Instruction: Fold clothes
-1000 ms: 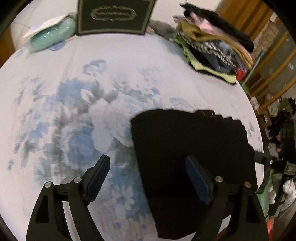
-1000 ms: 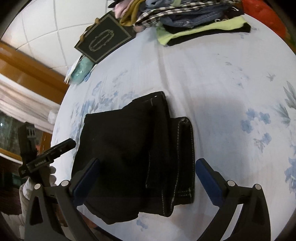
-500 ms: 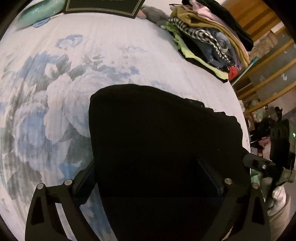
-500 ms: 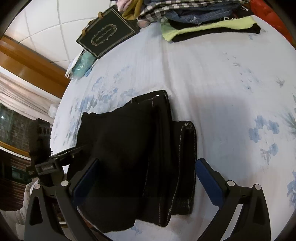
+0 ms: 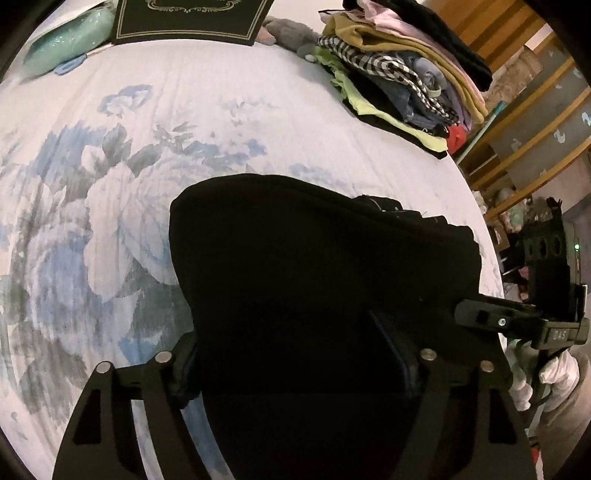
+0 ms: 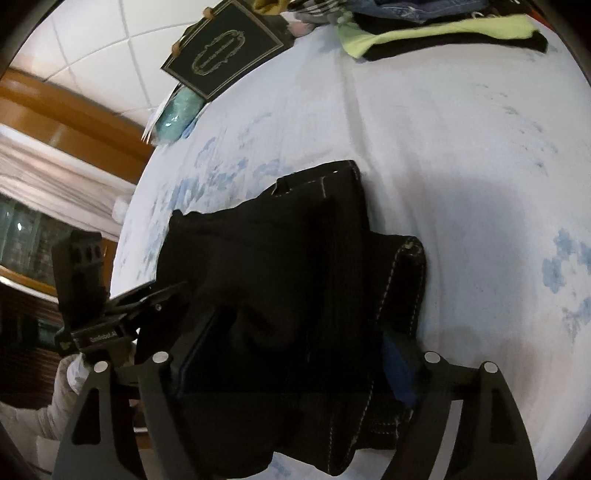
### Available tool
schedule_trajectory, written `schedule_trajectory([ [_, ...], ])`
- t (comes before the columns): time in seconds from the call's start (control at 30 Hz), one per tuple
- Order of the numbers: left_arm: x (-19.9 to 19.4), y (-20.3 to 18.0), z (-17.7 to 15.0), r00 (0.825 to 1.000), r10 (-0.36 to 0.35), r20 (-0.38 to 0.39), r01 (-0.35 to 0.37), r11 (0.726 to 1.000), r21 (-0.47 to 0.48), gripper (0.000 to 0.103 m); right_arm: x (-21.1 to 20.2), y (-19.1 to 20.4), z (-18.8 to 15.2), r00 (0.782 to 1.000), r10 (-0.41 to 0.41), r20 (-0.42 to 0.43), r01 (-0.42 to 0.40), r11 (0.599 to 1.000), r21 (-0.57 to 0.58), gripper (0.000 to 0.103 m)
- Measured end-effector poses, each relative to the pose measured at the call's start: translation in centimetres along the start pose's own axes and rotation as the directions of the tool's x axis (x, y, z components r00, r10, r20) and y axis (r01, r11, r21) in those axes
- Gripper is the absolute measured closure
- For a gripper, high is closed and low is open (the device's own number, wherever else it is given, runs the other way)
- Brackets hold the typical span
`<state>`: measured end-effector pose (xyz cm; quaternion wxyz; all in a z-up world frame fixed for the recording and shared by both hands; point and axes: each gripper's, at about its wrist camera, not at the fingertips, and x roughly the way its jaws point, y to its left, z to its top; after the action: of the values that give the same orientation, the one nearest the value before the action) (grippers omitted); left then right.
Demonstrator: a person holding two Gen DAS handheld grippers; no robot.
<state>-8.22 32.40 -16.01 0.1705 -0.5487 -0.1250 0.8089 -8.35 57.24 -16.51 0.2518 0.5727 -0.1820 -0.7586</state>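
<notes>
Now closer than a second ago: left gripper (image 5: 291, 354) and right gripper (image 6: 295, 365) both pushed in over folded black pants (image 6: 295, 266), fingers spread wide, straddling the near edge, cloth lying between the pads. Pants on floral bedsheet (image 5: 110, 184). Clothes pile (image 5: 402, 74) at one o'clock; dark box (image 5: 192, 18) at twelve.

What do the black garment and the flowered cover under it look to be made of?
Black garment: seemingly heavy woven cloth, likely denim, matte; pale contrast stitching along thick seams and hems. Flowered cover: thin, matte woven fabric, probably cotton, printed with blue blooms and showing fine creases.
</notes>
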Motion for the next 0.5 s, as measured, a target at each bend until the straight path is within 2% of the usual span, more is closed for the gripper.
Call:
schedule_trajectory([
  [0.07, -0.7, -0.5, -0.3, 1.0, 0.021, 0.009, -0.021, 1.0, 0.014, 0.035, -0.2, 0.9, -0.2, 0.999, -0.043, -0.008, 0.043, 0.999, -0.01, 0.039],
  [0.13, -1.0, -0.7, -0.5, 1.0, 0.03, 0.009, -0.03, 0.999, 0.037, 0.035, -0.4, 1.4, -0.6, 0.999, -0.045, -0.01, 0.045, 0.999, -0.026, 0.041],
  [0.27, -0.3, 0.3, -0.6, 1.0, 0.0, 0.008, 0.0, 1.0, 0.016, 0.031, 0.2, 0.2, -0.6, 1.0, -0.001, -0.002, 0.001, 1.0, 0.0, 0.038],
  [0.4, -0.3, 0.4, -0.9, 0.999, -0.011, 0.03, 0.01, 1.0, 0.029, 0.03, 0.4, 0.7, -0.9, 1.0, 0.013, 0.015, -0.012, 0.999, -0.033, 0.027],
  [0.43, -0.6, 0.3, -1.0, 0.999, -0.006, 0.033, 0.005, 0.999, 0.034, 0.033, 0.5, 0.8, -1.0, 1.0, 0.009, 0.016, -0.009, 0.999, -0.041, 0.028],
  [0.5, -1.2, -0.1, -1.2, 0.999, 0.005, 0.038, -0.007, 0.999, 0.045, 0.038, 0.5, 1.8, -1.0, 0.998, -0.066, 0.004, 0.066, 0.996, -0.062, 0.035],
])
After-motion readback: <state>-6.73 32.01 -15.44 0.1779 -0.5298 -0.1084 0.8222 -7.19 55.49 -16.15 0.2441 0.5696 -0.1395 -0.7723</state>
